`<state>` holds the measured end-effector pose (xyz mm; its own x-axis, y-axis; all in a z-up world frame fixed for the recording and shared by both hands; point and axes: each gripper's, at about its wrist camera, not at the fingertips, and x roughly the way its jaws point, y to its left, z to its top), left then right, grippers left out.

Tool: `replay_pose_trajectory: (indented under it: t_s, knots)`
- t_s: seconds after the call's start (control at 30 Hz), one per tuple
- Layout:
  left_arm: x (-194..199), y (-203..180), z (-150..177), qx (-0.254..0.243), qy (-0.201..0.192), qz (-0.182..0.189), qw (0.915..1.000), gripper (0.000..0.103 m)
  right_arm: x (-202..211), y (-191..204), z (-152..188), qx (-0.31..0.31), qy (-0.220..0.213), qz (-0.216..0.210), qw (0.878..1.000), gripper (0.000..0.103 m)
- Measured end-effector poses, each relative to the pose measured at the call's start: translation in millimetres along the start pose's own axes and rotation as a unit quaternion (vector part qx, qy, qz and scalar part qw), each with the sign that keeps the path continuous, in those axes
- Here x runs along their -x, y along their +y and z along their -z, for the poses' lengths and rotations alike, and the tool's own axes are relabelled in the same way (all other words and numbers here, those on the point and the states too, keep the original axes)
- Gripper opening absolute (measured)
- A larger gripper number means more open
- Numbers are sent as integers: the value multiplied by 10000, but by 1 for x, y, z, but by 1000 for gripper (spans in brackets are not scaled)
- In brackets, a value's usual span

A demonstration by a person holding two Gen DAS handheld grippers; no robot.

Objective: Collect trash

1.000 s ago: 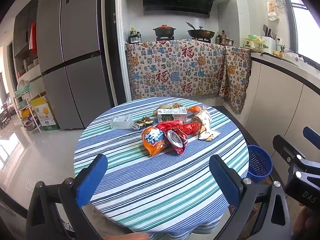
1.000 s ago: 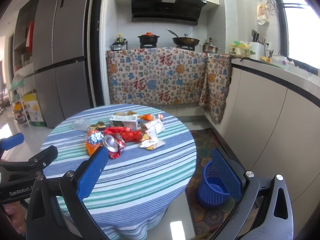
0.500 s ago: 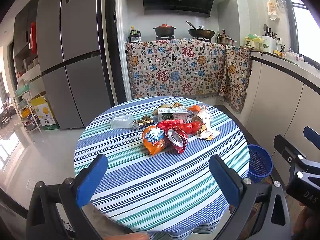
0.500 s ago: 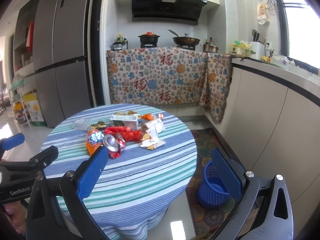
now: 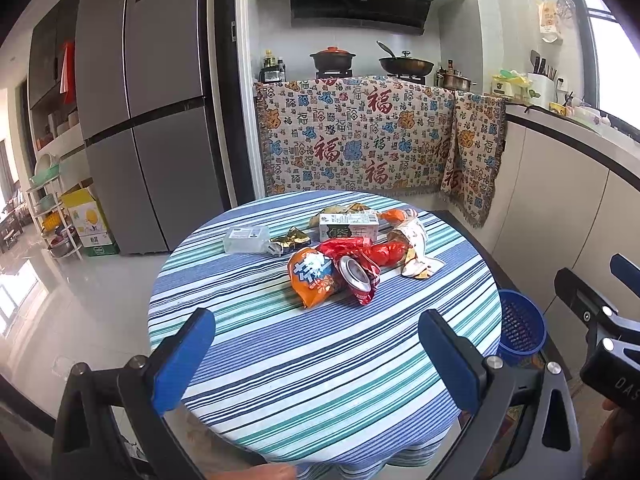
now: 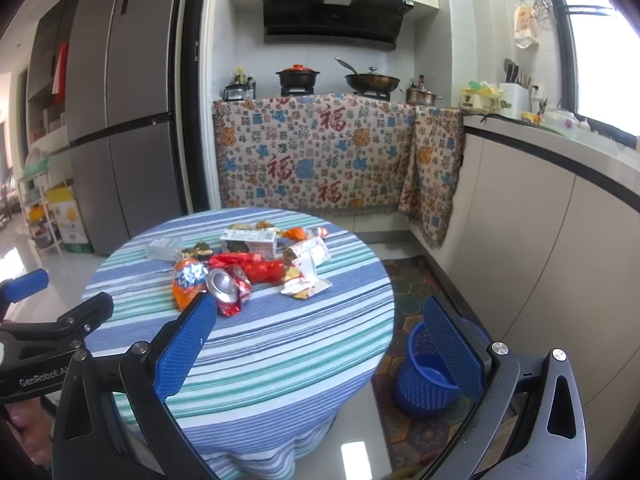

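A heap of trash sits near the middle of the round table, which wears a blue, green and white striped cloth. Nearest the cameras a crushed red can lies on its side, its silver end facing the grippers and its long axis running away toward the stove. Touching it on the left is a glossy orange snack bag, puffed and crinkled. Behind them lie a red foil wrapper, a white and green carton set crosswise, a clear plastic box and a torn paper wrapper. The blue mesh basket stands on the floor just beside the table's right edge. The left gripper hangs wide open and holds nothing — the heap lies well ahead of its blue ribbed pads, centred between them. The right gripper is equally spread and bare, with the can just past its left pad and the basket behind its right one
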<state>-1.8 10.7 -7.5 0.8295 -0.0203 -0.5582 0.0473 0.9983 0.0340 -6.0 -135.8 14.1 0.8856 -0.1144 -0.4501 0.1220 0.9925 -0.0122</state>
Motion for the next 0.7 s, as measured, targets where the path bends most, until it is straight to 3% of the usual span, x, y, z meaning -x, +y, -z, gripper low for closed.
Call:
replay_pose_trajectory:
  t_s: [0.7]
  knots:
    - [-20, 20, 3, 250, 156, 375, 9989, 103, -18, -2, 10, 3, 152, -84, 9998, 103]
